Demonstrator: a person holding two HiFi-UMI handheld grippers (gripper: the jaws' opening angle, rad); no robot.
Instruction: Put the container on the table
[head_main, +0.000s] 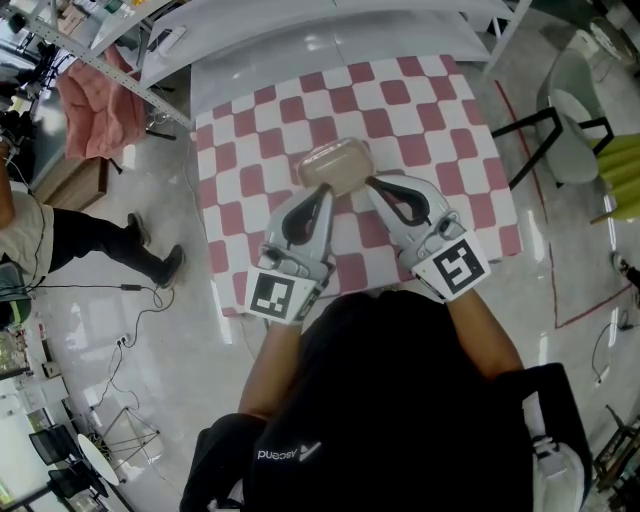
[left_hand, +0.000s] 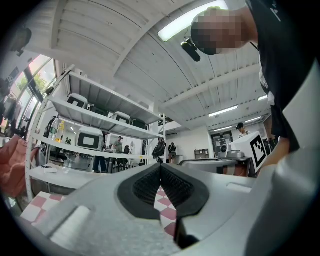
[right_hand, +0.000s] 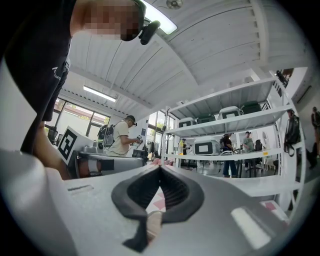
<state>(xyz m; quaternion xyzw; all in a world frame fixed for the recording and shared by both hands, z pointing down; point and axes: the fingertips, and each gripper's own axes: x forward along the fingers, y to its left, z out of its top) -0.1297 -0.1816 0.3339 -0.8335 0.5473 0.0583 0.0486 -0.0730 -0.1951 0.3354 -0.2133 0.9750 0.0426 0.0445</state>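
Both jaw pairs are closed, nothing between them. We squeeze the beige lidded container (head_main: 335, 165) between the left gripper (head_main: 323, 194) and the right gripper (head_main: 374, 185), one tip per side, over the checkered table (head_main: 430, 110). Probably too wide for one gripper. We can't tell if it's touching down.

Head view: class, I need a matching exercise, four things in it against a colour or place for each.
Things:
1 container
2 tablecloth
3 cloth
4 chair

Descriptions:
A pink, far left
B red and white checks
C between the left hand-held gripper and the right hand-held gripper
D pale, far right

Pairs: 1-C, 2-B, 3-A, 4-D
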